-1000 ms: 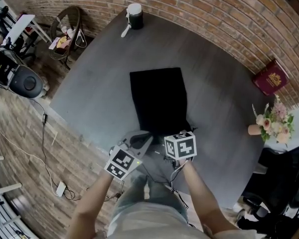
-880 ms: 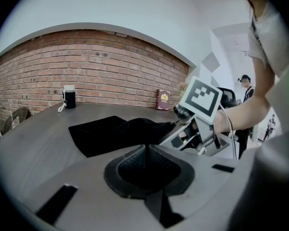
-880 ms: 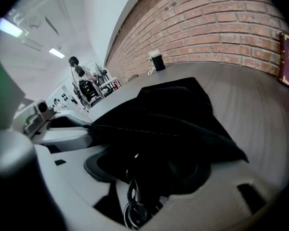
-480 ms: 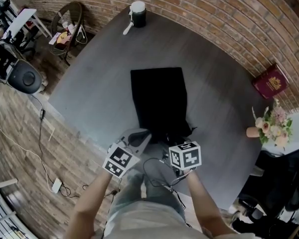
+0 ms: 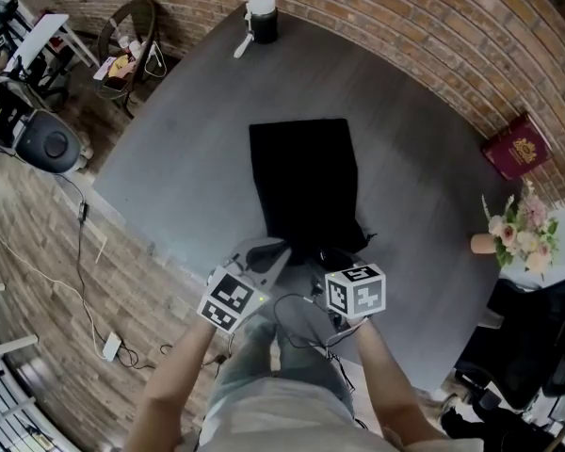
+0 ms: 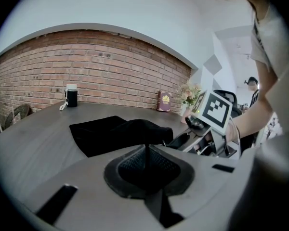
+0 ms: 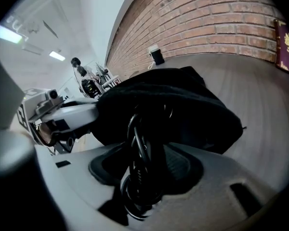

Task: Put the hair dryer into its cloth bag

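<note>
Our left claw (image 6: 145, 150) pinches the bag (image 5: 301, 177) mouth, lifting it off the surface (image 5: 188, 158) — our right claw (image 5: 328, 260) is closing around the cord (image 7: 135, 129); the dryer seems hidden inside.

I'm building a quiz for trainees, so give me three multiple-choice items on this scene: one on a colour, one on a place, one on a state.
1. The bag is: A red; B black; C white.
2. The book is: A on the bag; B under the table; C by the brick wall.
3. The left tool is: A wide open; B shut on the bag's edge; C holding the book.

Key: B, the bag is plainly black in every view. C, the book stands against the brick wall. B, the left gripper view shows the jaws together, pinching the bag's edge.
</note>
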Demonstrator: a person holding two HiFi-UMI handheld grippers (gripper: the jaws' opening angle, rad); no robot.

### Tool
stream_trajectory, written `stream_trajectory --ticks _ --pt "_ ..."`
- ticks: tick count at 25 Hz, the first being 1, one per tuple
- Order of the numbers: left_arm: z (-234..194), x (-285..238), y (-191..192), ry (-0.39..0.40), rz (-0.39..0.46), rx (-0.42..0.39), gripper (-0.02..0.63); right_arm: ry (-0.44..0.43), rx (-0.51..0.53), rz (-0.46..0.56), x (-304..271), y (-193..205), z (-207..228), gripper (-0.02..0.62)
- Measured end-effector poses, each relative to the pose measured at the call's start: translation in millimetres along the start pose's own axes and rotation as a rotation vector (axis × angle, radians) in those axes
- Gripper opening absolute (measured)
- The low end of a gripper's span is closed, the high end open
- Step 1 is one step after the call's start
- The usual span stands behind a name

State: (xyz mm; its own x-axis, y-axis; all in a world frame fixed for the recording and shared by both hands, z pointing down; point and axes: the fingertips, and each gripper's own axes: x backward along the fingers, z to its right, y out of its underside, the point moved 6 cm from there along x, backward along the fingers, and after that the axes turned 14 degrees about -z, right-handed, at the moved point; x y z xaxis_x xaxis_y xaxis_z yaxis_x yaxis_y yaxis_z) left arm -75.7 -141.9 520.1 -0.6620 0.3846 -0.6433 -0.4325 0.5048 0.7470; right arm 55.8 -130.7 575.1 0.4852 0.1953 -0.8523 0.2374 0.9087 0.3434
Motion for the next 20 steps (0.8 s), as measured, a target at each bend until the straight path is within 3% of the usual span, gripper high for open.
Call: stream_trajectory --ticks 7,12,16,20 --pt "-0.5 2.2 -3.9 0.002 0.011 -0.009 0.02 -0.112 -0.157 0.237 15.7 -11.5 -4.9 0.184" --pt "-2.5 4.1 -7.0 0.001 0.019 -0.012 0.02 -0.206 -0.263 0.341 19.9 -25.1 -8.2 0.184" --pt "-2.1 5.4 -10.4 0.001 0.029 -0.016 0.02 -0.2 -0.295 0.409 21.4 -34.3 -11.7 0.184" --pt "-3.6 8.3 -13.4 -0.002 0.037 -0.021 0.02 -0.156 -0.263 0.447 22.8 -48.1 -13.7 0.184"
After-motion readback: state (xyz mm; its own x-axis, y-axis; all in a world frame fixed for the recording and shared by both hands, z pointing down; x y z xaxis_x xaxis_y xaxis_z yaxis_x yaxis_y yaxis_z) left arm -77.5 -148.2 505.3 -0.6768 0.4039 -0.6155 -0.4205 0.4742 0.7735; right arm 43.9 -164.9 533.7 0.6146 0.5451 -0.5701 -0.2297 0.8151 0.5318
